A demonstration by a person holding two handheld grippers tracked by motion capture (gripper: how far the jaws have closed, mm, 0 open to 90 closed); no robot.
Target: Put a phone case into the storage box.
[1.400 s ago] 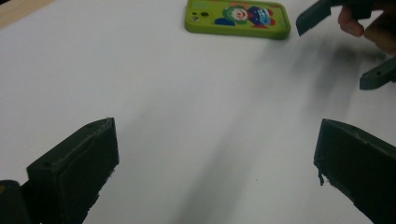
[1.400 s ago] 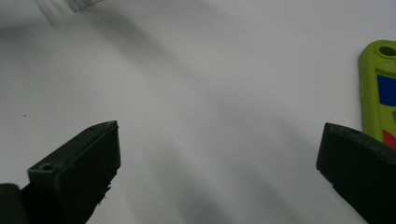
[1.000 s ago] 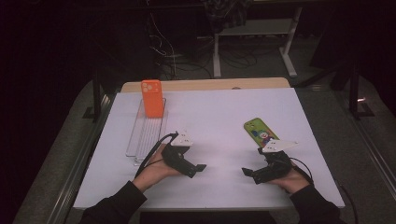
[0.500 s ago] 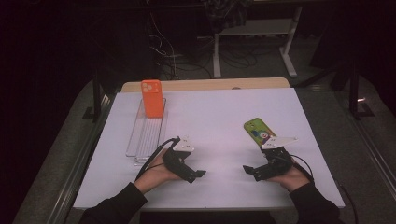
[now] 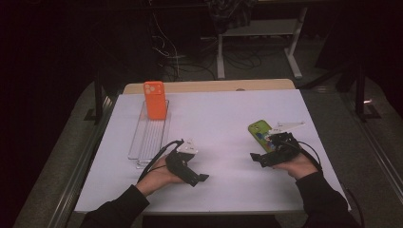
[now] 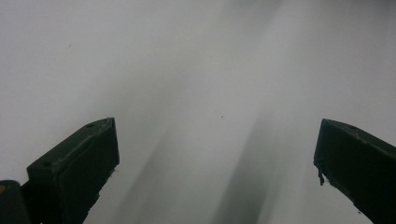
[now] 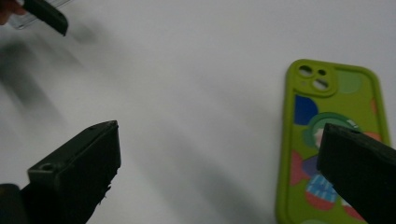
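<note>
On the white desk (image 5: 218, 118) a person holds a pair of tongs in each hand, both low over the near part of the surface. The left tongs (image 5: 199, 179) sit near the left side, pointing toward the middle; in the left gripper view their two black jaws stand wide apart over bare white desk with nothing between them, so they are released. The right tongs (image 5: 255, 158) sit near the right side, pointing left; in the right gripper view their jaws are also spread wide and grip nothing. A green phone (image 7: 334, 140) with a colourful patterned back lies flat, camera end pointing away, just beside the right tongs on their far side; in the right gripper view the right-hand jaw overlaps its lower part, but whether it touches cannot be told. Farther off on the left, an orange phone (image 5: 155, 99) stands upright at the far end of a clear ridged tray (image 5: 147, 142), well apart from both tongs. The left tongs are close to the tray's near end.
</note>
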